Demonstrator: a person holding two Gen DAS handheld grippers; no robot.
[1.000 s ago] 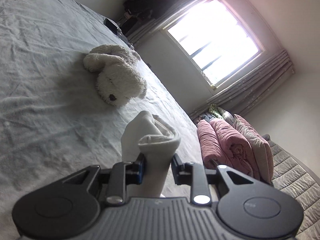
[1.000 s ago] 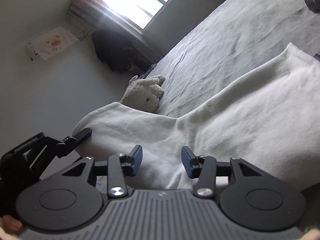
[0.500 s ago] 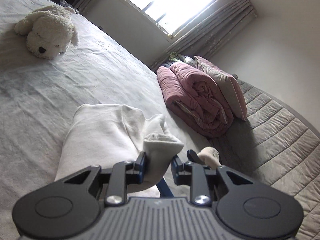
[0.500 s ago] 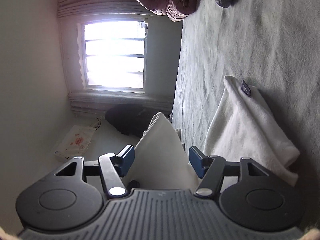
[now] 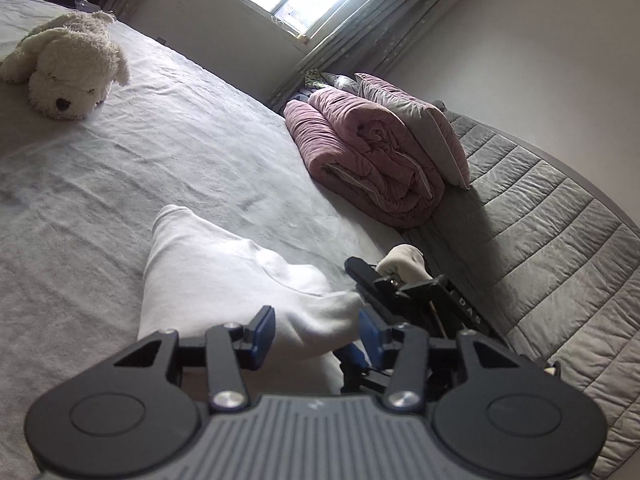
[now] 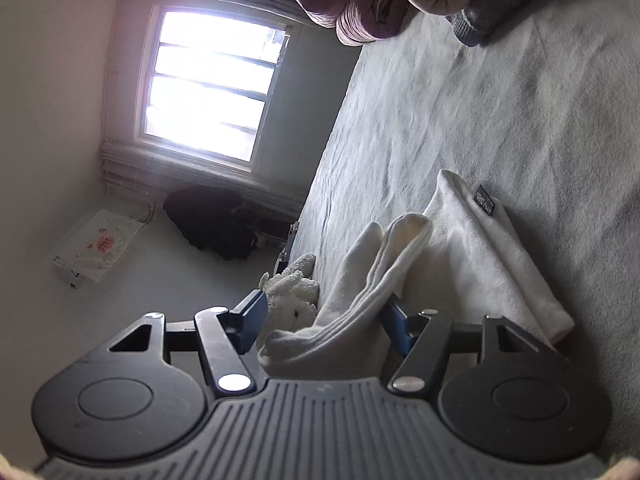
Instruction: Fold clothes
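Observation:
A white fleece garment (image 5: 208, 272) lies folded on the grey bed sheet (image 5: 180, 148). Its bunched end sits between the jaws of my left gripper (image 5: 316, 334), which are opening; the blue pads stand off the cloth. In the right wrist view the garment (image 6: 480, 248) shows a small dark label (image 6: 485, 204). A ribbed edge of it (image 6: 384, 272) rises between the wide jaws of my right gripper (image 6: 324, 320), leaning toward the right finger, while the left pad is clear of it. The black frame of the other hand-held tool (image 5: 420, 296) sits just right of the left gripper.
A white plush dog (image 5: 68, 72) lies far left on the bed. A rolled pink quilt (image 5: 368, 160) and a pillow (image 5: 416, 128) sit by the grey quilted headboard (image 5: 552, 248). A bright window (image 6: 212, 92) and a black bag (image 6: 216, 232) are beyond the bed.
The left jaws have spread and let go of the cuff they pinched. The right jaws have widened too. Both views rolled, and the garment came down folded onto the bed.

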